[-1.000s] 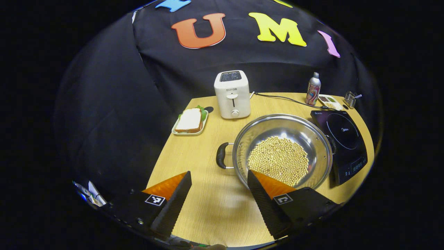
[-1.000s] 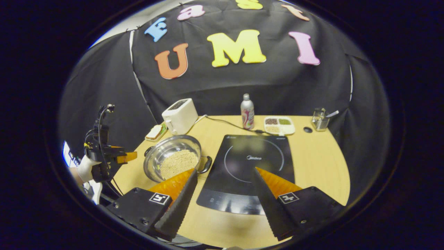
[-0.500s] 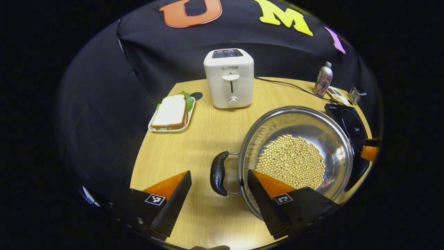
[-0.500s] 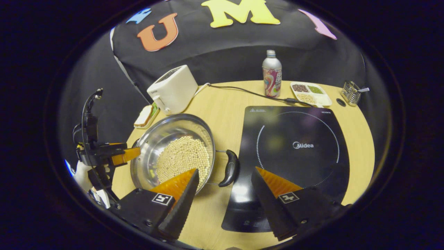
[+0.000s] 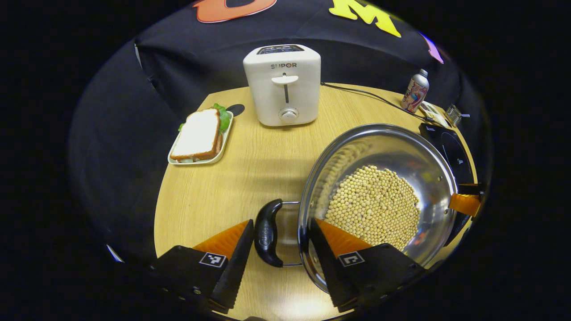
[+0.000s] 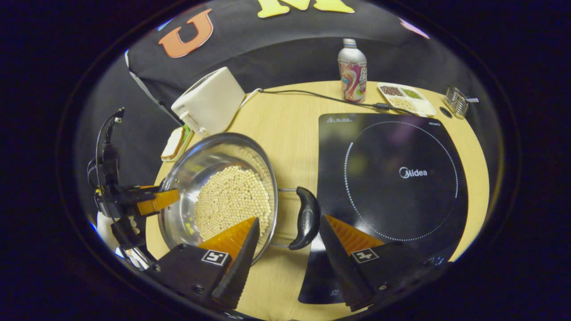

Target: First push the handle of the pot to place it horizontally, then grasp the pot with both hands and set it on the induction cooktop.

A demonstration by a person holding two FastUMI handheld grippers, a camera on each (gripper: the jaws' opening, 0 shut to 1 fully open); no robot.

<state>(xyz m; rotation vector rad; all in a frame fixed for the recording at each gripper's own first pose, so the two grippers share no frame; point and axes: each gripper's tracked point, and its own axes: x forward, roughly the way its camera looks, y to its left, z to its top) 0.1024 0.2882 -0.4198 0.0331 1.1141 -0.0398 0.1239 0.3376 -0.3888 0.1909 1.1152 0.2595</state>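
**Bracketing both pot handles, grippers not yet closed**

Lining up for the two-handed lift, I have the pot [image 5: 379, 196] on the table [image 5: 209, 196], just left of the cooktop [image 6: 392, 178] as the right gripper view shows it. It is steel, holds a layer of pale beans [image 5: 374, 207], and its two black handles lie along one line across the table, pointing away from each other.

In the left gripper view, the left handle [image 5: 266, 232] sits between my left gripper's [image 5: 280, 236] fingers. One finger is just outside the handle; the other reaches over the pot rim. The jaws are spread, and I judge neither finger is pressing on the handle.

In the right gripper view, the right handle [image 6: 305, 218] lies between my right gripper's [image 6: 287, 229] spread fingers, one over the pot side, the other over the near edge of the cooktop. Again, no squeeze yet.

Each gripper faces its own handle from the pot's outer end, with the handle's long axis running crosswise between the fingers, so closing should clamp across the bar. The right gripper is the one nearer the cooktop, so the carry should go toward its side.

Farther back stand a toaster [image 5: 282, 84], a sandwich [image 5: 198, 136], and a bottle [image 6: 352, 71].
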